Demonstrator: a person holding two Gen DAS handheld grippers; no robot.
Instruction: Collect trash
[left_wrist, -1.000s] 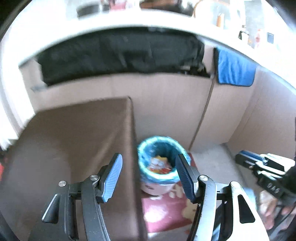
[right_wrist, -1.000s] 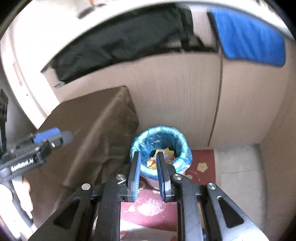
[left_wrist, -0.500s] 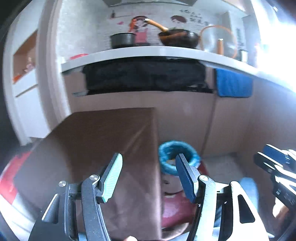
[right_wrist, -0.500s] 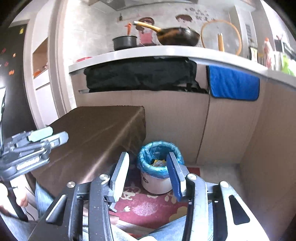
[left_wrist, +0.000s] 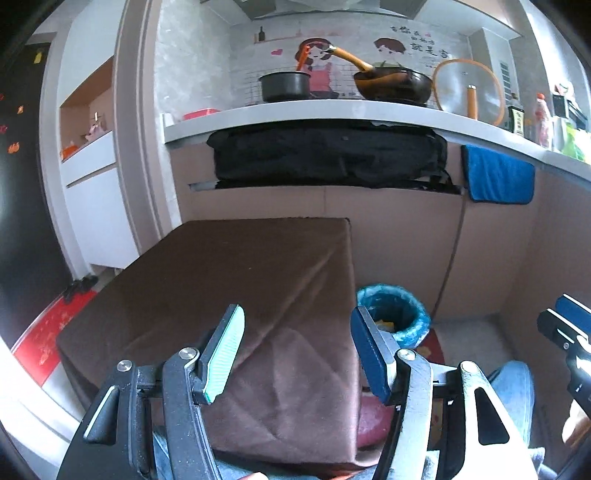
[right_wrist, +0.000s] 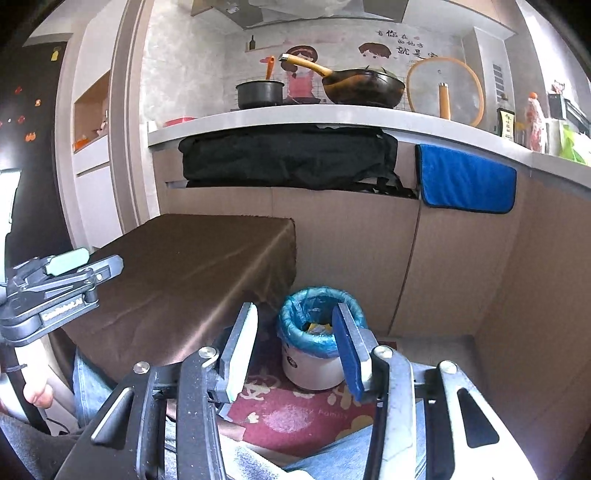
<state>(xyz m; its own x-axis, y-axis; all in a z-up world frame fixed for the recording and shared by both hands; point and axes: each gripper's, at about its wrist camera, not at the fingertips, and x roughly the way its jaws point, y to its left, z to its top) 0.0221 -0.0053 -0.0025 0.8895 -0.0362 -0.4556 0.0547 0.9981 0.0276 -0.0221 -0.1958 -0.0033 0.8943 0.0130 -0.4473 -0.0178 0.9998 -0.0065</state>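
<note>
Kitchen cabinets back a brown-draped worktop (left_wrist: 229, 273); the blue-lined trash bin (right_wrist: 319, 332) stands on the red floor mat (right_wrist: 295, 413) at twelve o'clock beyond the spread, empty right tool (right_wrist: 293, 347). Left tool (left_wrist: 295, 354) likewise spread, empty.

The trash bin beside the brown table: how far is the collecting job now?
Done: the trash bin, lined with a blue bag, already holds some wrappers. In hand: nothing; the left hand-held gripper and the right hand-held gripper are both open and empty. Left: no loose trash shows on the brown table, so little seems to remain.
</note>
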